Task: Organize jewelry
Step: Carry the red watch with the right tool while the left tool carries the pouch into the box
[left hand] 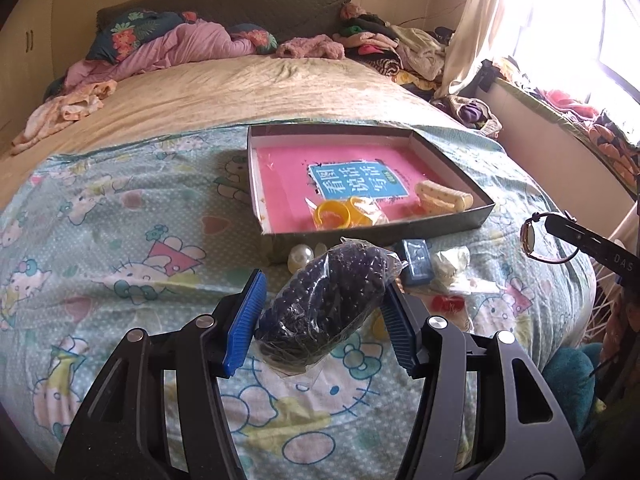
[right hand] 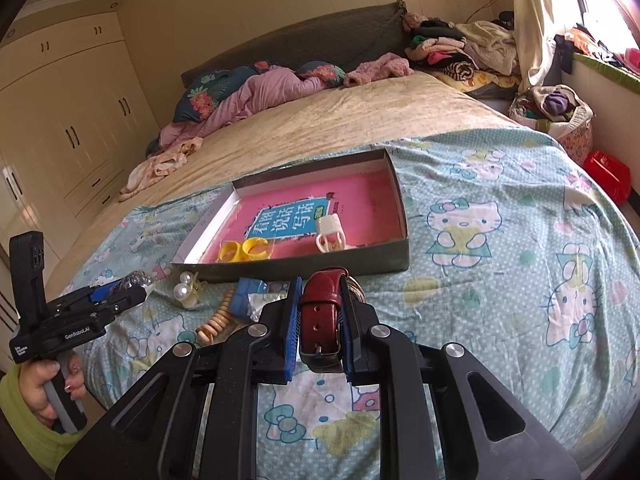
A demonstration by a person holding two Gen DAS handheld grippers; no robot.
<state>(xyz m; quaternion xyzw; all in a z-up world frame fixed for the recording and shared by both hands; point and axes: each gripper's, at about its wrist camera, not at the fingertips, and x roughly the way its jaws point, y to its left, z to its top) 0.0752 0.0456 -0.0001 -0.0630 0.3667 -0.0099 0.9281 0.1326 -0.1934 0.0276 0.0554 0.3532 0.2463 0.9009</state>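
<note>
A clear bag of dark beads [left hand: 328,304] is clamped between the half-open fingers of the left gripper [left hand: 320,320], held above the bed [left hand: 120,280]. A red-strapped watch [right hand: 322,312] is pinched by the near-closed fingers of the right gripper [right hand: 320,332]. Farther off, a shallow box [right hand: 400,256] is set on the sheet; within it a pink book [left hand: 288,184], yellow rings [left hand: 332,214] and a cream clip [left hand: 442,198] are seen. Just near of the box, pearls [right hand: 185,290], a blue case [left hand: 416,260] and a beaded bracelet [right hand: 216,322] are left loose.
</note>
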